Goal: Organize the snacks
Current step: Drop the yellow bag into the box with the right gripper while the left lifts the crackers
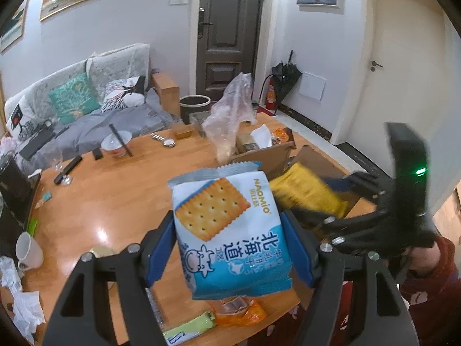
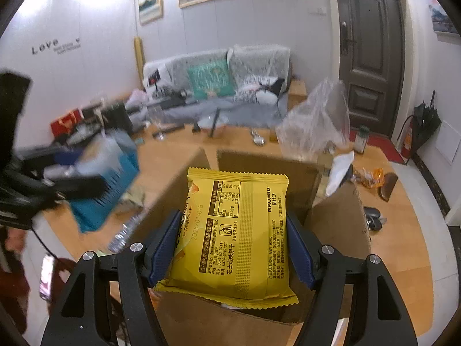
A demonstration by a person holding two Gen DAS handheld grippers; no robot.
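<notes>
1. Two snack packets are held at once, one in each gripper, above a wooden table [image 1: 115, 201].
2. A blue and white cracker packet [image 1: 227, 233] is pinched by its side edges in the left gripper [image 1: 230, 248]; the blue pads are pressed against it and the packet is lifted clear of the table.
3. A yellow packet [image 2: 236, 239] is pinched the same way in the right gripper [image 2: 233, 248], printed back upward, and is held over the open cardboard box [image 2: 334, 225].
4. The box stands on the table with its flaps raised; its inside is mostly hidden behind the yellow packet, so what it holds cannot be told.
5. The step in hand is judged to be the dropping of the yellow packet into the box, with the blue one to follow.
6. For a clean drop, the yellow packet is best lowered between the flaps before the jaws are spread, so that no corner is caught on the cardboard.
7. The left gripper is best kept to the side until the right one is out, since both are close together over the box.
8. More wrapped snacks [image 1: 239, 311] are seen at the near table edge below the blue packet, not yet boxed.
9. A clear plastic bag [image 1: 230, 109] is standing just behind the box and is best left undisturbed.
</notes>
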